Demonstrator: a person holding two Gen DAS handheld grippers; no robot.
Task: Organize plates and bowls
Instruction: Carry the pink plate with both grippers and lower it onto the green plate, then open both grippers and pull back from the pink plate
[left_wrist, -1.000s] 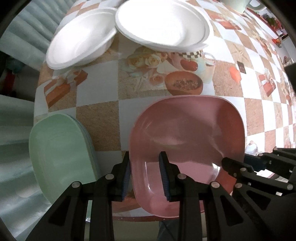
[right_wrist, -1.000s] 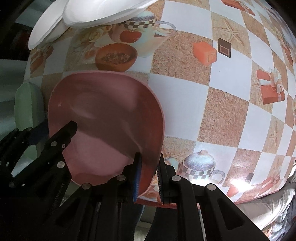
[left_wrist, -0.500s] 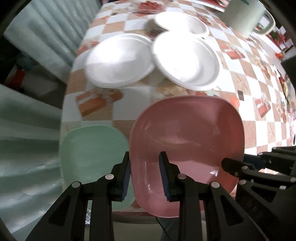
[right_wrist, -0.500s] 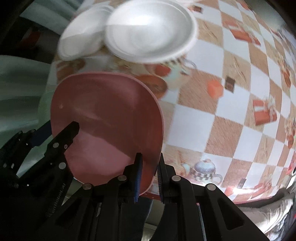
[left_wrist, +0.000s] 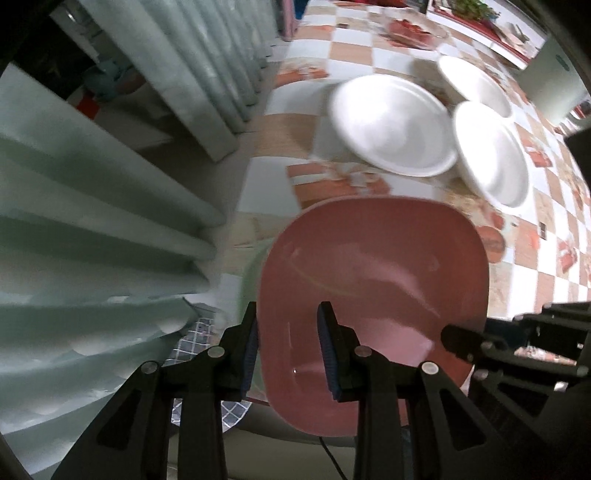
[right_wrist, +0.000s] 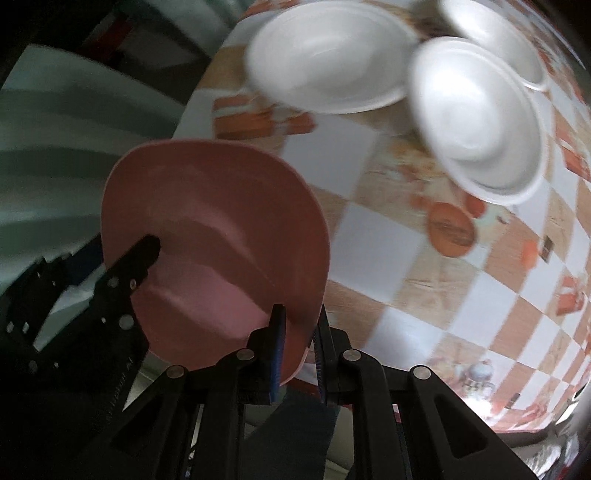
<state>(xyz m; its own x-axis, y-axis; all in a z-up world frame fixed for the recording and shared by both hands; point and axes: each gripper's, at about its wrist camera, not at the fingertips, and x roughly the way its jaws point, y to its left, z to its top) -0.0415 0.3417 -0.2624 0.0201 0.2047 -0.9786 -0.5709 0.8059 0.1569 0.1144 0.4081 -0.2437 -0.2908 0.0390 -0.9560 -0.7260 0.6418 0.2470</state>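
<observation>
Item in hand: one pink rounded-square plastic plate (left_wrist: 373, 280), carried clear above the table between my two tools; my left gripper (left_wrist: 288, 343) is clamped on its near-left rim, one blue pad outside the rim and one inside the well, and my right gripper (right_wrist: 297, 350) is pinched tight on the near-right rim. Step, as I judge it: transfer of the pink plate toward its stacking place, probably the pale green plate (left_wrist: 251, 280) of which only a sliver shows just under the pink plate's left edge at the table's near corner. Next move calls for: lining the pink plate squarely over the green one, lowering it level with both hands together, then letting both rims go at once so it does not tip. Also present: a checked orange-and-white printed tablecloth (right_wrist: 424, 302); three white round dishes farther back, namely a white shallow plate (left_wrist: 391, 125), a second white plate (left_wrist: 491, 155) just beside it, rims touching or overlapping, and a white bowl-like dish (left_wrist: 476, 85) behind them, blurred; pale green pleated curtain folds (left_wrist: 92, 221) hanging close at the left. In the way: the curtain crowds the table corner beside the green plate, and the table edge lies just below the load
</observation>
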